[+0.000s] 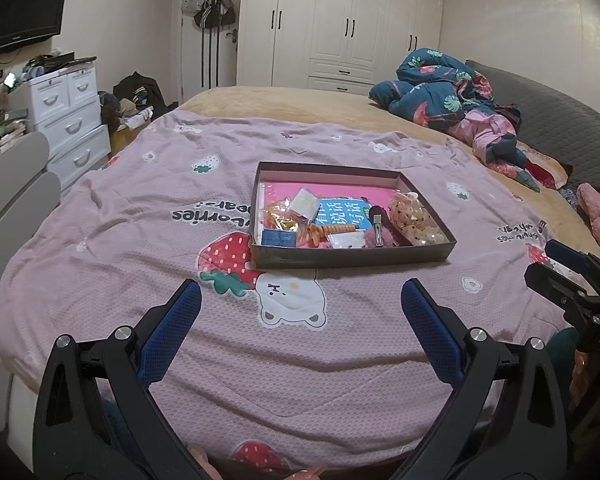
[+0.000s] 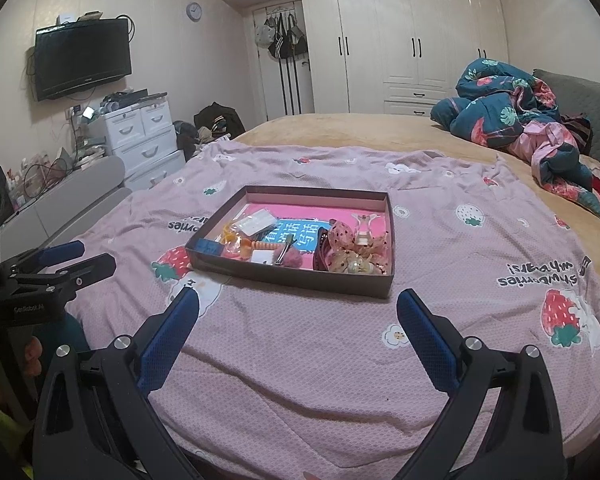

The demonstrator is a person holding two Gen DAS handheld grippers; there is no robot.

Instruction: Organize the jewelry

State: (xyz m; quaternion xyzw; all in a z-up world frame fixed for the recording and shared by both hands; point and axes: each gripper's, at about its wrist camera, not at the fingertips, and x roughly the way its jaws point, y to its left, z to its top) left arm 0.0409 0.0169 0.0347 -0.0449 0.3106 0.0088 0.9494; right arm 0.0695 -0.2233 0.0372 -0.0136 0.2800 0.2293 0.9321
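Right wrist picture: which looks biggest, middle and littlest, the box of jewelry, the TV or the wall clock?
As they look in this view:
1. Box of jewelry, biggest, though it is also nearest the camera.
2. TV, on the wall.
3. Wall clock, smallest by far.

Pink strawberry-print sheet (image 1: 140,248), dark brown box (image 1: 352,254) lined pink, blue-padded tongs (image 1: 300,300).

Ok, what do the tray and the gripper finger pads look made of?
The tray looks like matte brown cardboard: thin straight walls, folded corners, pink lining inside. The left gripper and right gripper have blue fingers with a dimpled, dull texture, probably rubber or foam, on glossy black plastic arms.
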